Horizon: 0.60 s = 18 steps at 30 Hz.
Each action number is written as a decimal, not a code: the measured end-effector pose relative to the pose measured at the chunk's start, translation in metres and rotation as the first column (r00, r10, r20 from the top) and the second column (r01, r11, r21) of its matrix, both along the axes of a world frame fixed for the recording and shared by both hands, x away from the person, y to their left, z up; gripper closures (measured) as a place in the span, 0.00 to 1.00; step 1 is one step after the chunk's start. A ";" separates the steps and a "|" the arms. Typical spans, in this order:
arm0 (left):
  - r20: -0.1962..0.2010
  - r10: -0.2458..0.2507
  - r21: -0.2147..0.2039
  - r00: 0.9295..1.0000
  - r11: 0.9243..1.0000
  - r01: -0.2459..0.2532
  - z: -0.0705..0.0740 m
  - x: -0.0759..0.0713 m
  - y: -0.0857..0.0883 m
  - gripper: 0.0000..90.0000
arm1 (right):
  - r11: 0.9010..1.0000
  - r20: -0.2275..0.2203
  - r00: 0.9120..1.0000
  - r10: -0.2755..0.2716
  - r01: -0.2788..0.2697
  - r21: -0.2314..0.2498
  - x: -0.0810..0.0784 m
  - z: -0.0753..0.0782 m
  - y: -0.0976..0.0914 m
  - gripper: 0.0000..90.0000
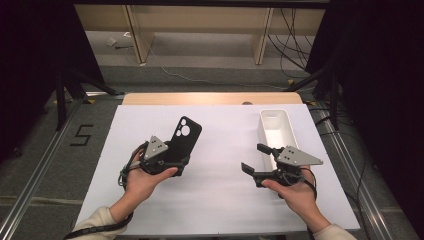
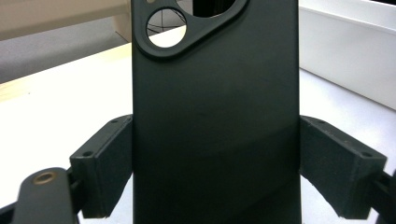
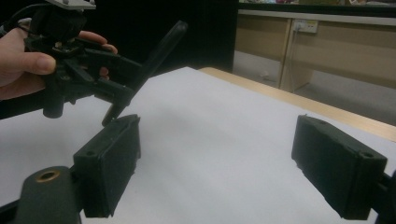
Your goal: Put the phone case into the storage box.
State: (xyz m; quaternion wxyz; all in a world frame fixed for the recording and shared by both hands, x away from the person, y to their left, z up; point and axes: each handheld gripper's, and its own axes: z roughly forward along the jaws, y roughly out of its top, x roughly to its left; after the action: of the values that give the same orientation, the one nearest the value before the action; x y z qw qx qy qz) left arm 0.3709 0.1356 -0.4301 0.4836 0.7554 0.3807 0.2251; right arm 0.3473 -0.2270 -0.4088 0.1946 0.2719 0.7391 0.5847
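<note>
The left gripper (image 1: 176, 150) holds a black phone case (image 1: 183, 140) by its long side edges: in the left gripper view the case (image 2: 215, 121) stands straight up between the two pads, each pad pressed flat against one edge, with the camera cut-out at the far end, well beyond the fingertips. The case is lifted clear of the white table cover (image 1: 220, 195) and tilts away from the hand; from the right gripper view it shows edge-on as a thin dark bar (image 3: 154, 60) sticking out past the left gripper's fingers. The right gripper (image 1: 256, 159) has its jaws spread wide with nothing between them, only bare white cover beneath, and it points across toward the case. Just beyond its fingertips, on the outer side, lies the long white tray (image 1: 287, 130), which looks empty. As a judgement, the pick-up is done and the case is secured in one hand; what seems left is either a hand-over to the free gripper or setting the case down, perhaps in the tray.
</note>
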 end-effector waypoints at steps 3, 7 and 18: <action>-0.001 -0.005 0.000 1.000 1.000 0.005 0.000 -0.001 -0.002 0.17 | 1.000 0.000 1.000 0.002 -0.002 -0.007 0.004 0.001 0.006 0.19; -0.004 -0.016 0.006 1.000 1.000 0.016 -0.001 -0.002 -0.004 0.17 | 1.000 0.000 1.000 0.006 -0.006 -0.010 0.008 0.003 0.013 0.19; -0.004 -0.042 0.014 0.999 0.999 0.042 -0.002 -0.005 -0.011 0.17 | 1.000 0.000 1.000 0.002 -0.002 -0.001 0.022 0.008 0.028 0.19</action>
State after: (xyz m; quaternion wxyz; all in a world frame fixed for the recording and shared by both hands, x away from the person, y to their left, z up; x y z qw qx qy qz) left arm 0.3656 0.1247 -0.4323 0.4820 0.7671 0.3641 0.2160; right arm 0.3690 -0.1987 -0.4006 0.1943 0.2712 0.7398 0.5843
